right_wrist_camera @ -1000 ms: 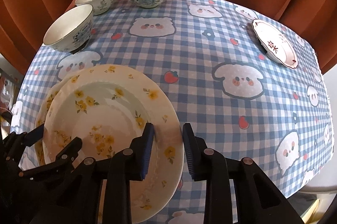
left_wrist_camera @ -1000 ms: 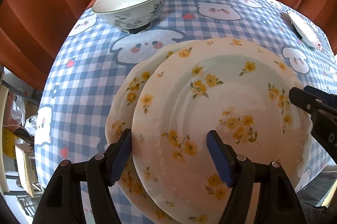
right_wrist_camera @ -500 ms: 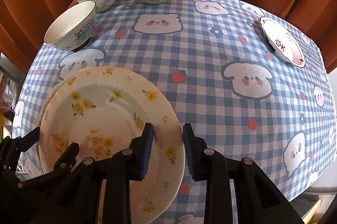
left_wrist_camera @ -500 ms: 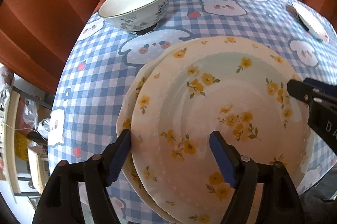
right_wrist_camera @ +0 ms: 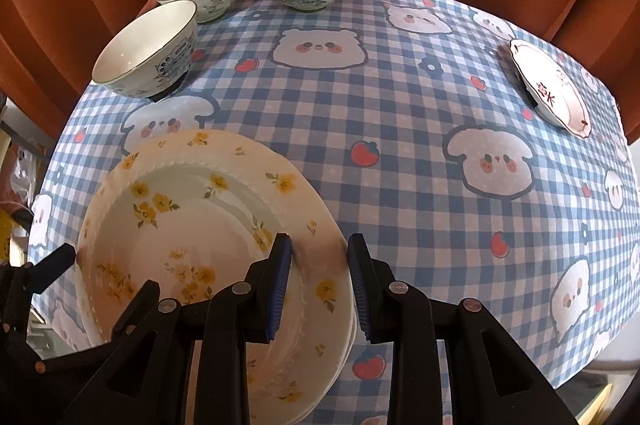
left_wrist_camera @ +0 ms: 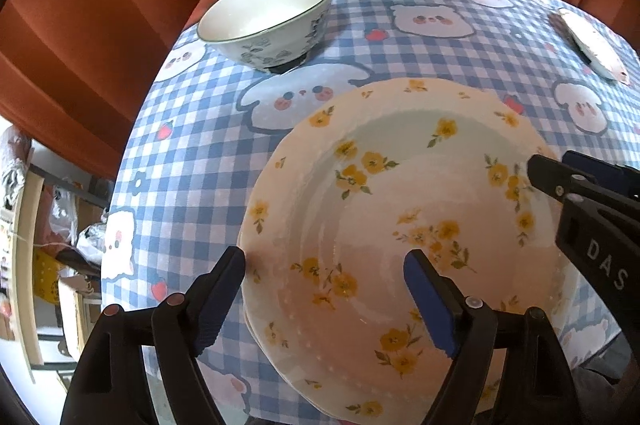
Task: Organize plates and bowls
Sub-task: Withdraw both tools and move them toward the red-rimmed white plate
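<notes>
Right claw [right_wrist_camera: 318, 281] straddles yellow-flower plate [right_wrist_camera: 192, 225] rim w/ gap (not clenched); left claw [left_wrist_camera: 324, 299] spread over it.

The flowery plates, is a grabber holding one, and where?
It cannot be told for sure. The right gripper straddles the top yellow-flower plate at its right rim, but its jaws look apart. The left gripper straddles the left rim, open.

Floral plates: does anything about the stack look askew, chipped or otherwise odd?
Nothing stands out. The top floral plate sits nearly flush on the one beneath, whose rim just peeks out at the near edge; no chips or spills show.
</notes>
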Available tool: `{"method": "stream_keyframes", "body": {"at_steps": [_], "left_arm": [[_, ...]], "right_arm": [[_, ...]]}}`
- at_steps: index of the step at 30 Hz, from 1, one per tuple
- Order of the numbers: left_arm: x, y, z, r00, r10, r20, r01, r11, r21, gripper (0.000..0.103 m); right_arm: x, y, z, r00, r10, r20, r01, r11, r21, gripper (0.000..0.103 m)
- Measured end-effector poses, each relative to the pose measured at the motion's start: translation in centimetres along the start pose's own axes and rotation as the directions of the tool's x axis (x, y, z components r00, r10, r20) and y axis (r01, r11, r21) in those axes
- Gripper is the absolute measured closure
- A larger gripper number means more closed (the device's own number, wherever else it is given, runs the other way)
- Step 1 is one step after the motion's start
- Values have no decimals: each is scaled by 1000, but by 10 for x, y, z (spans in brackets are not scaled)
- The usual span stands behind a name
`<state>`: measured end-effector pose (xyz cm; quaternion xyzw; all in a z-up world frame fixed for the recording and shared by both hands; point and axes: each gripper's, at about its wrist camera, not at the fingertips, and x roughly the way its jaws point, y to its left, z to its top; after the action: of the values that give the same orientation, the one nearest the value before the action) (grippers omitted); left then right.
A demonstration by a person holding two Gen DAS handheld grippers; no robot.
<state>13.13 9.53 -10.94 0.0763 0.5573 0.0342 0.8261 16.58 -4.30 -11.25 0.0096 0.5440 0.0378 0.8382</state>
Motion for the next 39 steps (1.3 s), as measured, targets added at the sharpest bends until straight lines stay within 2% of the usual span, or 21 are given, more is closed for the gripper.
{"method": "stream_keyframes", "body": {"at_steps": [5, 7, 9, 11, 18, 23, 28, 39], "left_arm": [[-12, 3, 2, 998, -49, 46, 49, 999, 15, 20], [-18, 5, 2, 996, -65, 67, 63, 998, 24, 19], [-25, 7, 3, 993, -80, 87, 78, 996, 31, 19], [-33, 8, 5, 989, -103, 108, 100, 994, 34, 19], [-62, -7, 17, 971, -154, 181, 139, 986, 91, 19], [-75, -29, 29, 959, -146, 243, 122, 986, 112, 19], [-80, -60, 45, 955, -165, 247, 146, 985, 92, 19], [-86, -144, 81, 958, -148, 247, 141, 989, 43, 19]], "right_arm": [[-11, 5, -4, 1000, 3, 20, -3, 1000, -3, 69], [-17, 7, -6, 1000, 2, 29, -2, 1000, 1, 66], [-24, 9, -9, 999, 2, 43, -2, 1000, 16, 43], [-33, 8, -12, 998, -9, 68, 6, 999, 45, 38], [-66, -3, -13, 991, -41, 126, 29, 994, 101, 37], [-87, -25, -8, 978, -94, 189, 71, 989, 128, 37], [-89, -63, 1, 977, -73, 201, 47, 990, 133, 37], [-85, -150, 27, 979, -50, 200, 29, 994, 110, 37]]}}
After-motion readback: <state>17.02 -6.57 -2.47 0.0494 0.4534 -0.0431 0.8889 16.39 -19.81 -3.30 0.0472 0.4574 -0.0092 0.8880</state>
